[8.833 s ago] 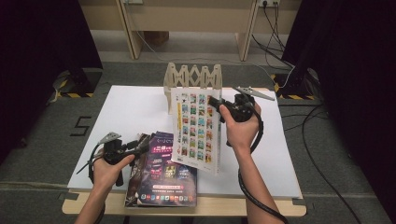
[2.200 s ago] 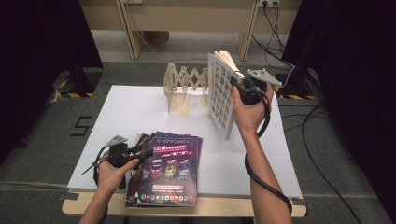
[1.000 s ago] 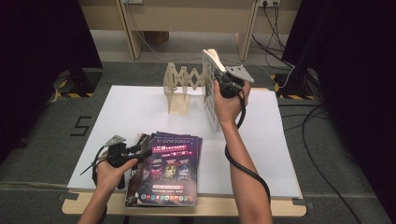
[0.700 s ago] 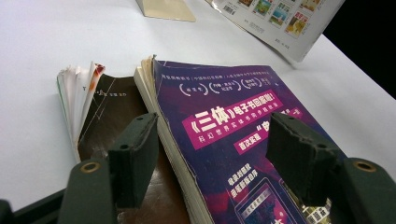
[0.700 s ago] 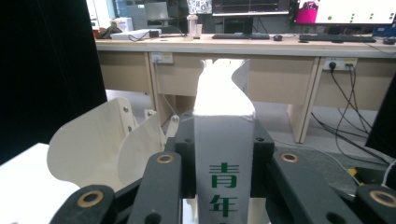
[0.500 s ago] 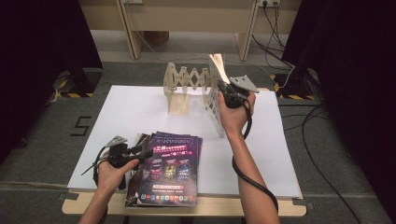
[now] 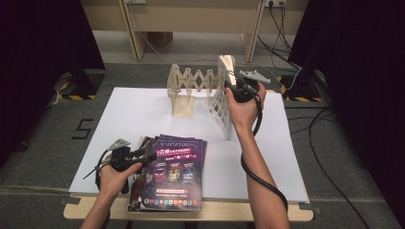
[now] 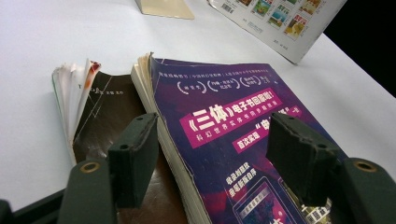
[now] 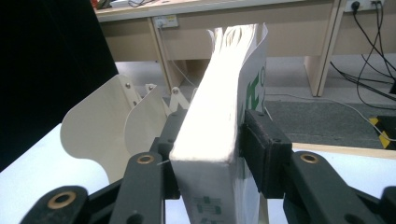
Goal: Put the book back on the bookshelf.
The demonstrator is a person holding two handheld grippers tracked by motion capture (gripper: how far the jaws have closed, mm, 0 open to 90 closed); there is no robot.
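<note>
Book (image 9: pixel 210 126) stands upright between the right gripper (image 9: pixel 212 144) jaws, its page edges facing the camera. The jaws have just been opening; in the right gripper view the right pad looks close against the cover and the left pad is partly hidden, so I cannot tell whether they still press on it. In the high view the right gripper (image 7: pixel 241 90) sits at the upper edge of the book (image 7: pixel 220 102), whose lower edge rests on the table (image 7: pixel 143 109) beside the rack (image 7: pixel 188 90), seemingly to slot it in upright.

The left gripper (image 8: pixel 215 154) has its jaws spread wide over the purple book (image 8: pixel 233 130), gripping nothing. That book tops a stack, with a brown book (image 8: pixel 102 116) beneath. In the high view the left gripper (image 7: pixel 125 155) waits at the near stack (image 7: pixel 172 174), probably ready for the next pick.
</note>
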